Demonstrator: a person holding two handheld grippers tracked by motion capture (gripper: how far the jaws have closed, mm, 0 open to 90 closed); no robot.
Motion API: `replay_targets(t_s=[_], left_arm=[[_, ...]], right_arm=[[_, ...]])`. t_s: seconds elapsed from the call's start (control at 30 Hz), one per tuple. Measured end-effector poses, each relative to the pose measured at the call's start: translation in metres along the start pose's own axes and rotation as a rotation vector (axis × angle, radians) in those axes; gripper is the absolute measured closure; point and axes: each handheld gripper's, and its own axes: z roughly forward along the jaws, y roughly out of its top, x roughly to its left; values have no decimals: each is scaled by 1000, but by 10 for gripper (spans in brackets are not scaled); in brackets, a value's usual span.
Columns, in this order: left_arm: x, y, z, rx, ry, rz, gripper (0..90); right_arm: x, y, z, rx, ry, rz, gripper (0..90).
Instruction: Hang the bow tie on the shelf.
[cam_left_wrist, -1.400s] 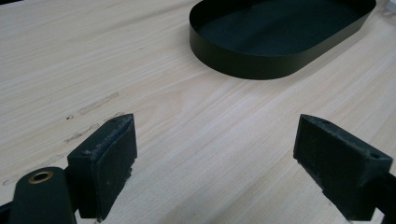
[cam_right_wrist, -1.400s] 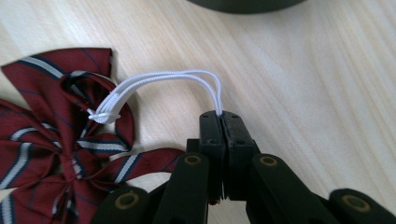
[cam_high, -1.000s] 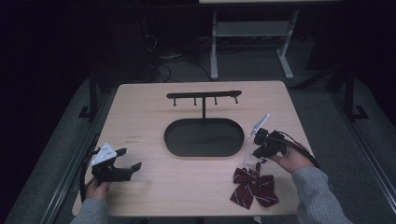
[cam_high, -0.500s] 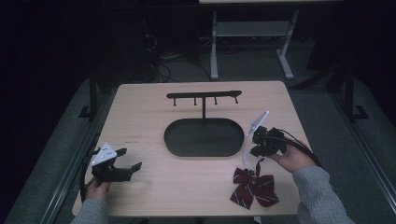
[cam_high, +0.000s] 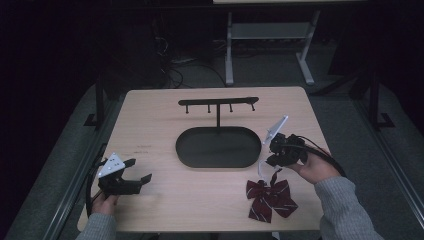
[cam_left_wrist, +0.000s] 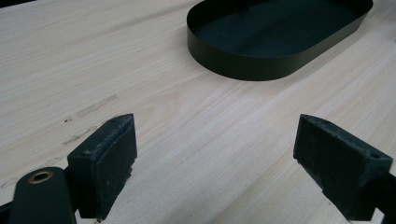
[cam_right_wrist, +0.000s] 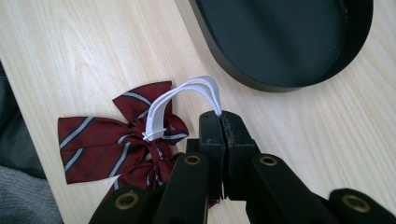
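Right of the black oval metal tray (cam_high: 218, 147), the right gripper (cam_right_wrist: 219, 122) pinched the striped maroon bow tie's (cam_right_wrist: 116, 135) white elastic loop (cam_right_wrist: 187, 93); the thin band might slip free; the left gripper (cam_left_wrist: 212, 163) gaped empty

Your right hand-held gripper (cam_high: 274, 161) has drawn back slightly toward the bench's near right edge, and the bow tie (cam_high: 269, 198) has slid with it, its white band (cam_right_wrist: 187, 100) pinched in the closed jaws and pulled taut.
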Motion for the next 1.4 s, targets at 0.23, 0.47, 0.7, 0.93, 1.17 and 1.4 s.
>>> replay_targets(t_s=[0.23,0.47,0.7,0.93,1.17,1.4], left_arm=[[0,0,0,0,2,-1,129],[-1,1,0,-4,3,-3,129],[-1,1,1,-3,5,-7,129],[-1,0,1,-4,5,-8,129],[-1,1,1,-6,4,-7,129],[0,1,1,-9,4,-6,129]], right_arm=[[3,4,-6,-14,2,-20,878],[8,11,-16,-29,3,-45,878],[11,18,-21,-40,8,-65,878],[13,27,-29,-53,3,-87,878],[13,38,-36,-55,1,-105,878],[10,52,-40,-59,8,-122,878]])
